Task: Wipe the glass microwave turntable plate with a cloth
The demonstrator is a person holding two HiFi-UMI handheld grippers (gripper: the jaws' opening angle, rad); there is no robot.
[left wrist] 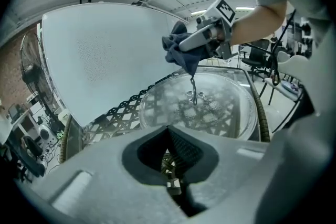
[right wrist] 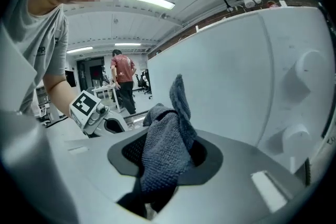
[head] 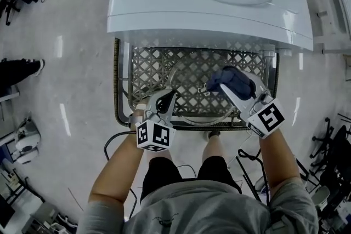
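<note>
The left gripper (head: 164,101) has its jaws pressed together at the near rim of the clear round glass turntable plate (head: 200,109), seemingly steadying it on the metal lattice basket (head: 148,66). The right gripper (head: 240,90) pinches the dark blue cloth (head: 231,79) above it, ready to wipe. No brand is legible, only square markers.

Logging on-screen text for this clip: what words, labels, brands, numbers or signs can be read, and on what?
No readable text anywhere.
Left gripper and right gripper: only square code patterns, no letters.
Print on the person's grey shirt: too small to read.
</note>
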